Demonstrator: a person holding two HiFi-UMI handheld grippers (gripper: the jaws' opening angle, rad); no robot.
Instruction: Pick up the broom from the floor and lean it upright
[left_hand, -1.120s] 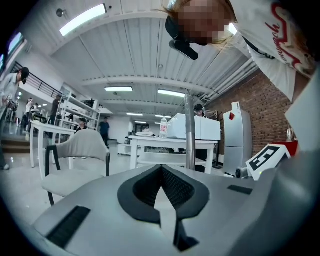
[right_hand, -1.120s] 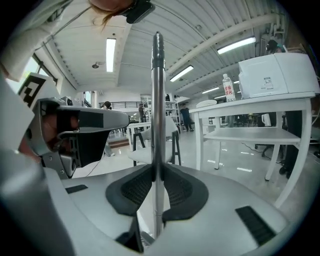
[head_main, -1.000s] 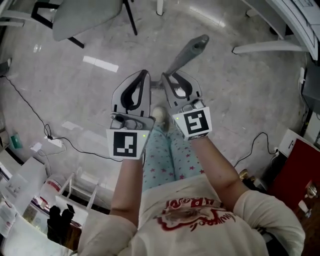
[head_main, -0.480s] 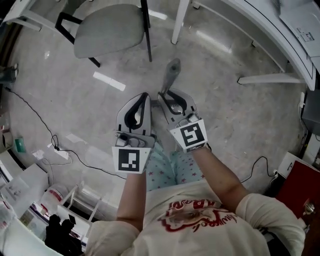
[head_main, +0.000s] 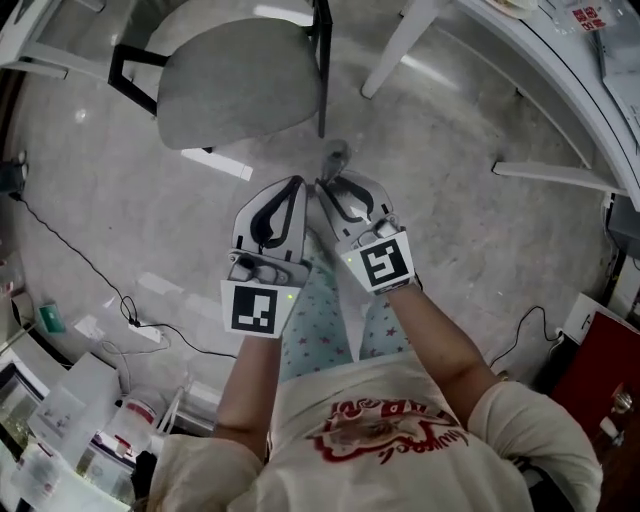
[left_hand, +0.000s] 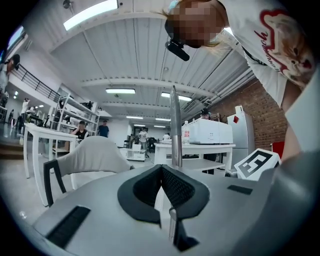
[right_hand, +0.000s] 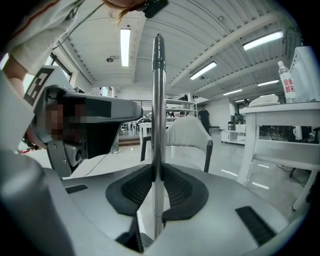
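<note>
I've walked forward. The grey chair was up at the top left; now it stands on the floor just beyond the tongs. The broom pole used to run long, slanting up-right past the right tongs; now only a short stub shows there, so it's swung near upright. The white desk leg has come closer too.

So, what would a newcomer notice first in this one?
The metal broom handle stands upright at the centre of the right gripper view, clamped by the right gripper. In the head view, the left gripper sits close beside it with jaws together, and a grey chair stands ahead.
</note>
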